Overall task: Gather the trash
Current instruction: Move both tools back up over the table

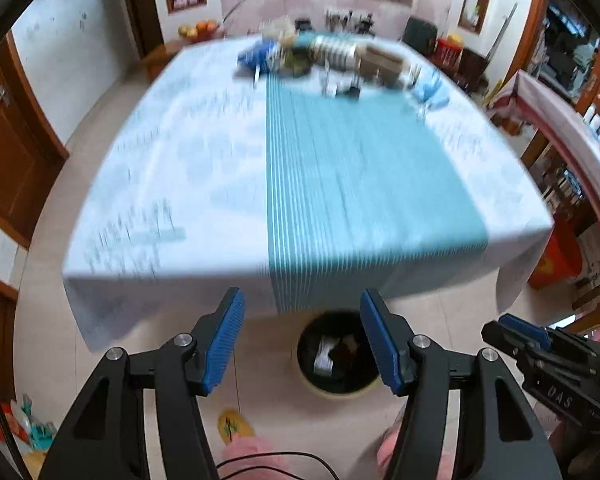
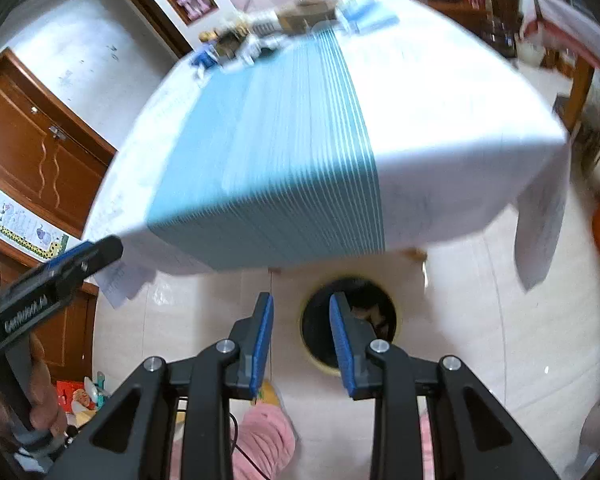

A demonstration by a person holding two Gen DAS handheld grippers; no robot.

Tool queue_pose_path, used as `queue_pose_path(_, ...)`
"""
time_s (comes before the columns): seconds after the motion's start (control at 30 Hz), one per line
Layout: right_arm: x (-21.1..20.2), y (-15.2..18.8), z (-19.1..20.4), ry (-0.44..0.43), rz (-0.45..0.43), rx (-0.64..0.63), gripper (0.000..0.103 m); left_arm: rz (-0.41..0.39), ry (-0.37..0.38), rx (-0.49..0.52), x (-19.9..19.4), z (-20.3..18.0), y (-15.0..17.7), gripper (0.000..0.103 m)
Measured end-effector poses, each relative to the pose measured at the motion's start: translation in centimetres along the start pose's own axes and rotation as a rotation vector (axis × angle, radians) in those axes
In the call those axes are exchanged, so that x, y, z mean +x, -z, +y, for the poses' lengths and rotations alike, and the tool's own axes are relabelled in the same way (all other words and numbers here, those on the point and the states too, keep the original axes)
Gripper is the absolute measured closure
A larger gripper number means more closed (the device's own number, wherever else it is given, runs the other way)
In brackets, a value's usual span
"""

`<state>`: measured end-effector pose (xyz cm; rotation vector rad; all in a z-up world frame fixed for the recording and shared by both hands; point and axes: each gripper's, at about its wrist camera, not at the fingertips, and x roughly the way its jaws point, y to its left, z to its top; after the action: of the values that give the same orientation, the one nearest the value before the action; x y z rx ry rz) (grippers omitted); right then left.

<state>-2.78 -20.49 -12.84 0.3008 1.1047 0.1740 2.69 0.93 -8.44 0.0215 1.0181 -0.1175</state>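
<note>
Both the left gripper (image 1: 302, 336) and right gripper (image 2: 302, 346) are hanging spread and empty above the floor bin (image 1: 338, 354), while the trash (image 1: 340, 60) is lying blurred along the table's (image 1: 180, 160) far edge; seemingly light, crushable wrappers and cardboard, best pinched at an edge.

Looking steeply down from above the floor, just before the table (image 1: 172, 168) edge. Sharing the bin (image 1: 338, 354) below (left view squarer, right tilted).
</note>
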Motion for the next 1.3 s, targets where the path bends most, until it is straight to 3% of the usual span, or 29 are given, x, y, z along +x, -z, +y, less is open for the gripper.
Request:
queue_pose_path(0.3, -5.6, -5.4, 2.9, 0.093, -0.216, -0.103, 0.074, -0.132, 0.064, 0.061, -3.7, -0.8, -7.5, 0.04)
queue_pose_path(0.5, -7.5, -8.5, 3.4, 0.11, -0.274, -0.093, 0.071, -0.184, 0.106, 0.093, -4.7, -1.9, -12.0, 0.039)
queue_pose_path(0.73, -8.9, -12.3, 3.2, 0.117, -0.325, -0.016, 0.067, -0.148, 0.168, 0.124, -4.2, -2.3, -16.1, 0.031)
queue_pose_path(1.13, -7.0, -18.6, 1.3, 0.1, -0.305, 0.054, 0.063, -0.101, 0.101, 0.116, -1.2, -2.3, -20.3, 0.031)
queue_pose_path(1.3, -5.0, -21.1, -0.5, 0.087, -0.269, 0.082, 0.059, -0.033, 0.097, 0.106, 2.4, -2.8, -22.1, 0.031)
